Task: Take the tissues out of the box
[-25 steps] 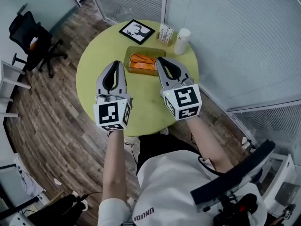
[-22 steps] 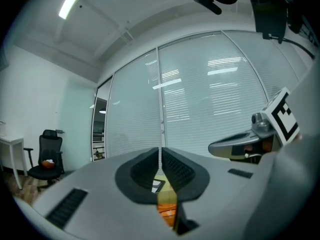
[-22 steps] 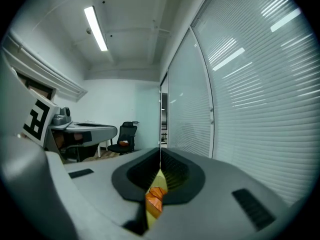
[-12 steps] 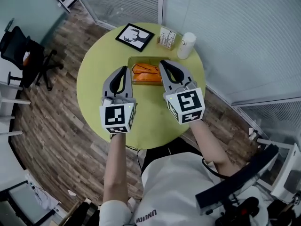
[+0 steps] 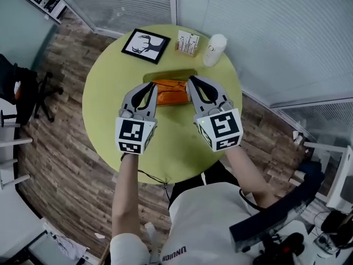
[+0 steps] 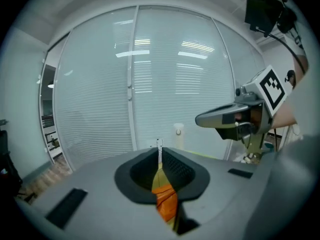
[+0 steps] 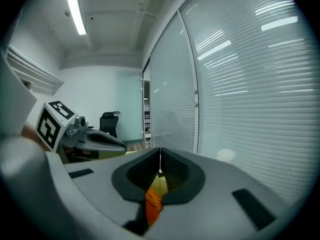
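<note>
The tissue box point(image 5: 172, 91), shallow and yellowish with orange tissue packs inside, lies near the middle of the round yellow-green table point(image 5: 105, 87). My left gripper point(image 5: 150, 86) hovers at the box's left end, jaws shut with nothing in them. My right gripper point(image 5: 190, 82) hovers at the box's right end, also shut and empty. In the left gripper view the jaws meet at a thin line point(image 6: 159, 145), and the orange packs point(image 6: 165, 201) show below them. The right gripper view shows the same: its jaws closed point(image 7: 160, 157) over the orange packs point(image 7: 152, 204).
At the table's far edge stand a black picture frame point(image 5: 145, 45), a small card holder point(image 5: 188, 42) and a white bottle point(image 5: 214, 49). Glass walls with blinds curve behind the table. A black office chair point(image 5: 22, 93) stands on the wood floor at left.
The head view has swung, so the table sits more centred. Both grippers stay shut; the left one has drawn in closer to the box's left end.
</note>
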Available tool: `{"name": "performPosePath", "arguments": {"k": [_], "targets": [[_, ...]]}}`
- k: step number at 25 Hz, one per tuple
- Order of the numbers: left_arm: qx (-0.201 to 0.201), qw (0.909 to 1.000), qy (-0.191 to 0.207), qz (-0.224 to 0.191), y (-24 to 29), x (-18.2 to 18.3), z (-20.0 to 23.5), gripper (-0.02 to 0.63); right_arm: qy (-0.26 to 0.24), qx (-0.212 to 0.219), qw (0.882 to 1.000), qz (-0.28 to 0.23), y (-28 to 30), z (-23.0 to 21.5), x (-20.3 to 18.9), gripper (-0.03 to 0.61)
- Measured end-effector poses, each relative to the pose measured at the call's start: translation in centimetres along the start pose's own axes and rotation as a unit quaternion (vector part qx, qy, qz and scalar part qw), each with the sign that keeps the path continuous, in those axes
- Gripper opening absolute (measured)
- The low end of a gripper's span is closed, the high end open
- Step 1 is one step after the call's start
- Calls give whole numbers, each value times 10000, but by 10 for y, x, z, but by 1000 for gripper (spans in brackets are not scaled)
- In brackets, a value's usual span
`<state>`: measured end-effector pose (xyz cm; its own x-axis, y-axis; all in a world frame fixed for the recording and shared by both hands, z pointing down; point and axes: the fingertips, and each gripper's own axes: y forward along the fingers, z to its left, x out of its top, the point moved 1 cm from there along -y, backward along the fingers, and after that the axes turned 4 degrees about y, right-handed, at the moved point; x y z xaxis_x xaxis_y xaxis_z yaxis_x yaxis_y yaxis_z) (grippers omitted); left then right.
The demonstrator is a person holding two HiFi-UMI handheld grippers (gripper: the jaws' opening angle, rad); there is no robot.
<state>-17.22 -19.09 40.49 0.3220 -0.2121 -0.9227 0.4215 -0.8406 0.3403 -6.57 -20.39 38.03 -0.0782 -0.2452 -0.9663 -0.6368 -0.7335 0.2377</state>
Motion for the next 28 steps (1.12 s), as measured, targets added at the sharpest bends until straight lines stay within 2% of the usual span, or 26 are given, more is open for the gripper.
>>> {"name": "performPosePath", "arguments": {"k": [3,5,10,12,15,17,19,25,28], "targets": [[-487,9985,93,238,14,-11,-4,72,60,-123,9999,57,3,-3,-5,20],[-777,9958,206,432,23,-20,-6,87,88,-192,9997,93,5,-4,-8,20],[-1589,9829,415,829,42,-42,-15,118,128,-334,9992,176,9,-9,-14,20],[-1962,9732,535,1073,48,-54,-22,139,132,-367,9990,213,11,-9,-17,20],[-2491,9529,823,1523,56,-74,-32,184,124,-430,9987,249,13,-11,-19,20],[-2706,9392,1090,1810,61,-88,-37,195,129,-483,9984,266,13,-13,-20,20],[-2816,9285,1307,2038,67,-98,-39,195,173,-531,9980,290,14,-16,-23,20],[-3188,9036,1463,2461,81,-116,-49,195,225,-602,9973,342,15,-21,-26,20],[-3222,8956,1632,2597,87,-123,-52,195,224,-643,9970,376,15,-25,-28,20]]}}
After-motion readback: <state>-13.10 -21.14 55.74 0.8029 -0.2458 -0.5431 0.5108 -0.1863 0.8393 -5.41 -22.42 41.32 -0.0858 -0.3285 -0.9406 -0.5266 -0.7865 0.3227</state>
